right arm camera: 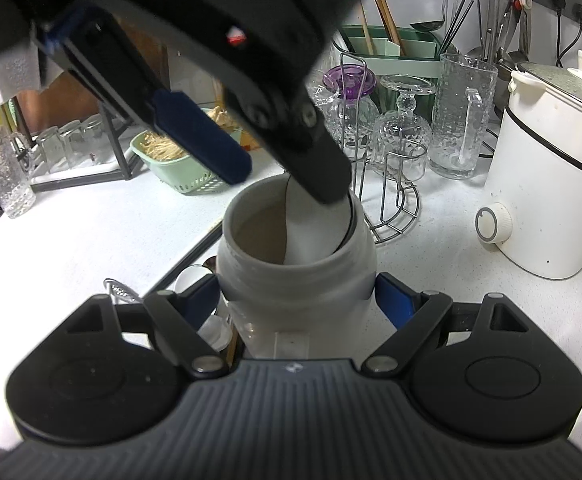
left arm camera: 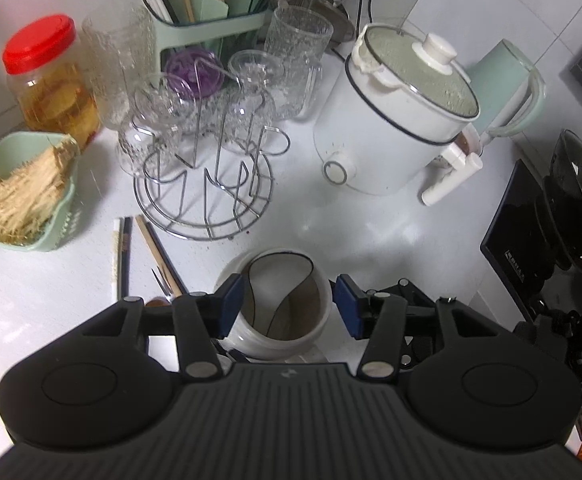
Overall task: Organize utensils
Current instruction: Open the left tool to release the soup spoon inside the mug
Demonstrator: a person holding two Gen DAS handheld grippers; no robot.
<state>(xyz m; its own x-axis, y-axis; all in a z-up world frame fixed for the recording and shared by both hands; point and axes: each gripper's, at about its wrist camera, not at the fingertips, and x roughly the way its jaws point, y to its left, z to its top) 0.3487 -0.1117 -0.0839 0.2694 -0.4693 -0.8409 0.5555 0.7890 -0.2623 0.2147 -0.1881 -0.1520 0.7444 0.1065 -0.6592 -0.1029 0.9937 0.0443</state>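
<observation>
A white ceramic jar (right arm camera: 295,276) stands on the white counter, open at the top with a white divider inside. My right gripper (right arm camera: 297,300) is shut on the jar's body, one blue pad on each side. My left gripper (left arm camera: 289,304) hovers open above the jar's mouth (left arm camera: 283,304), pads apart over the rim; it shows in the right wrist view (right arm camera: 251,152) as a dark shape over the jar. Loose chopsticks and a small fork (left arm camera: 147,256) lie on the counter left of the jar. More utensils lie by the jar's base (right arm camera: 199,300).
A wire rack with upturned glasses (left arm camera: 207,152) stands behind the jar. A white electric pot (left arm camera: 395,120) is at the right. A green basket of dried strands (left arm camera: 23,192) and a red-lidded jar (left arm camera: 51,80) are at the left. A green utensil holder (left arm camera: 207,4) stands at the back.
</observation>
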